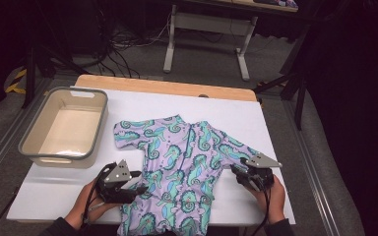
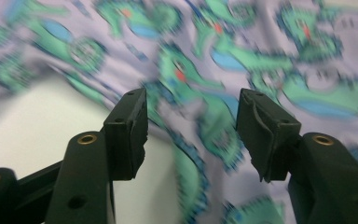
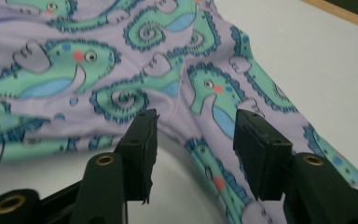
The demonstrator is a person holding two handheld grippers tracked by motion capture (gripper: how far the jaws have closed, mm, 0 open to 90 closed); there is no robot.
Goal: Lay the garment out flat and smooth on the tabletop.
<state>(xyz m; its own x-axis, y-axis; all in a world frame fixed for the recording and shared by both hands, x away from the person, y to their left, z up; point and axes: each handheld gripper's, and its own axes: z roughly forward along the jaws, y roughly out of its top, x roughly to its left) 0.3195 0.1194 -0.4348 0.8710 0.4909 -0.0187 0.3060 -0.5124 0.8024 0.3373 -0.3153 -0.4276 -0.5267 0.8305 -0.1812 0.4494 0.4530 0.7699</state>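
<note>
A lilac child's swimsuit (image 1: 184, 157) printed with green seahorses lies flat on the white table (image 1: 241, 115), its lower end hanging over the near edge. My left gripper (image 1: 140, 186) is at the suit's left waist edge. In the left gripper view its jaws (image 2: 191, 126) stand apart with the blurred fabric edge (image 2: 270, 60) lying between them, and the pads do not press on it. My right gripper (image 1: 235, 172) is at the right side, under the short sleeve. Its jaws (image 3: 196, 140) are open over the fabric (image 3: 74, 70) near the armpit.
A grey plastic bin (image 1: 39, 147) with nothing in it stands at the left of the table. The wooden table edge (image 1: 177, 87) runs along the far side. A desk frame (image 1: 204, 34) and cables stand on the floor beyond.
</note>
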